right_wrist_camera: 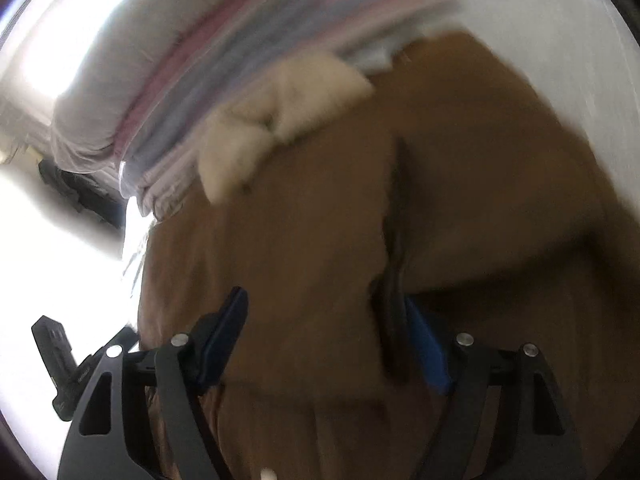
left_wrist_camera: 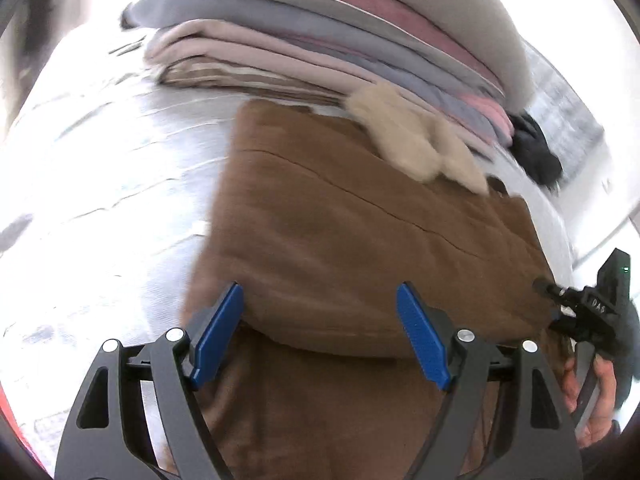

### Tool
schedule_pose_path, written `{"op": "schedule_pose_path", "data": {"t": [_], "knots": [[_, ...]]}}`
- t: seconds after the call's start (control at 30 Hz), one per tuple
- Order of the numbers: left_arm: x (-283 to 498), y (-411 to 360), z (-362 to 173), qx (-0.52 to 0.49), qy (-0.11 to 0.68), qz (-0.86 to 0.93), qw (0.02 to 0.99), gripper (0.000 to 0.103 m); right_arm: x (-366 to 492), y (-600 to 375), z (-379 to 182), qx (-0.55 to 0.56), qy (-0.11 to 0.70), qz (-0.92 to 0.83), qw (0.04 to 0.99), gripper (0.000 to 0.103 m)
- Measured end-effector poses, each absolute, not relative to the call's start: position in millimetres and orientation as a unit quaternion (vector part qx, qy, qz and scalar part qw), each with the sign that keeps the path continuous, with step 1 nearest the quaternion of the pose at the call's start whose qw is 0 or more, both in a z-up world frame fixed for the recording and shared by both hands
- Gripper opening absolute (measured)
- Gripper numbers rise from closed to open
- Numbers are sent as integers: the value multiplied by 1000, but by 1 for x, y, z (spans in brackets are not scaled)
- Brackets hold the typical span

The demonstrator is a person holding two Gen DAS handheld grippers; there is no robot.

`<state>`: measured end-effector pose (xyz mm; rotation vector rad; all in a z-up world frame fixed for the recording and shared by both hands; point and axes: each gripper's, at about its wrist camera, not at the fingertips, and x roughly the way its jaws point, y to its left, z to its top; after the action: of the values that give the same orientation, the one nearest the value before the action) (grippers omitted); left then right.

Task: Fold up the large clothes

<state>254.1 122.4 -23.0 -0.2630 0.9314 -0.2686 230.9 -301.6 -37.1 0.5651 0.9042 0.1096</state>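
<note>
A: Where is the garment?
B: The folded brown fleece garment with a cream fluffy collar [left_wrist_camera: 360, 216] lies on the white quilted bed [left_wrist_camera: 100, 184], its collar end toward the far edge, just beside a stack of folded pink, grey and beige clothes [left_wrist_camera: 320, 52]. A small black cloth [left_wrist_camera: 536, 152] lies at the stack's right end.

A: And the left hand-held gripper [left_wrist_camera: 320, 332]?
B: Its blue-padded jaws stand wide apart over the garment's near edge; the pads press on nothing.

A: The right hand-held gripper [right_wrist_camera: 324, 340]?
B: Its jaws are spread too, low over the brown fleece. A dark fold runs up beside the right pad, but the view is blurred and I see no pinch on the cloth. In the left view its black body shows at the bed's right edge, with a hand [left_wrist_camera: 592, 396] on its handle.

A: Any containers?
B: I see none; the clothes lie straight on the bed.
</note>
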Motion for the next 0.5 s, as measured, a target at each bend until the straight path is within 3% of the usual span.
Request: {"op": "schedule_pose_path", "data": {"t": [0.27, 0.5], "knots": [[261, 150, -44, -164, 470, -86, 863, 75, 252, -301, -62, 171, 493, 2, 853, 69], [208, 157, 3, -154, 459, -130, 865, 77, 138, -358, -28, 212, 472, 33, 855, 75]]}}
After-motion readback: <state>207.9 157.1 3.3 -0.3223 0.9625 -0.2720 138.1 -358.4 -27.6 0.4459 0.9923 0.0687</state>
